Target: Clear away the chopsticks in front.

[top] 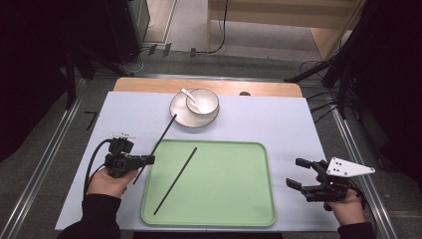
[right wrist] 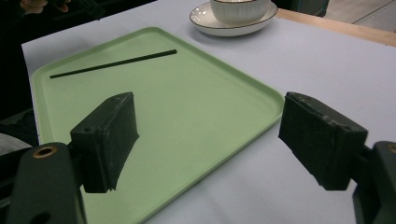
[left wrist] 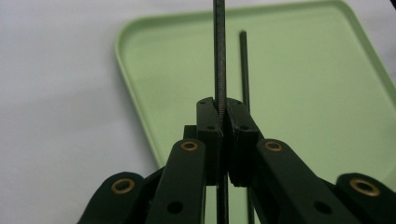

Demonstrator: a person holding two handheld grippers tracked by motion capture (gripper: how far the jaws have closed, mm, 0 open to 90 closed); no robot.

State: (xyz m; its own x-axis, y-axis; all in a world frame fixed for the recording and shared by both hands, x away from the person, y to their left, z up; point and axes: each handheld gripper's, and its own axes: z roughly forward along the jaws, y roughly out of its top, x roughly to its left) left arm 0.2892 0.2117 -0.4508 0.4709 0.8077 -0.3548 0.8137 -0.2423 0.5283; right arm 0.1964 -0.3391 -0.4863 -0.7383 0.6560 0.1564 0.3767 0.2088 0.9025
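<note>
A thin black chopstick (top: 160, 139) is clamped between the closed jaws of the left gripper (top: 149, 159), just off the left edge of the pale green rectangular plastic tray (top: 249, 199). From the jaws the stick runs up and away across the white worktop (top: 278, 124), its far tip reaching the rim of the white round saucer (top: 180, 113). In the left gripper view the chopstick (left wrist: 219, 56) is seen pinched upright between the pads, with the tray (left wrist: 303, 84) behind it.

Inside the tray a second black chopstick (top: 175, 180) is lying flat on a diagonal; it is seen again in the right gripper view (right wrist: 113, 64) near the far rim. On the saucer a white ribbed bowl (top: 202, 102) is standing, and a white ceramic spoon (top: 190, 97) is resting in the bowl, handle leaning over the left rim.

The right gripper (top: 301, 174) is held released at the tray's right side, jaws wide apart with nothing between them.
</note>
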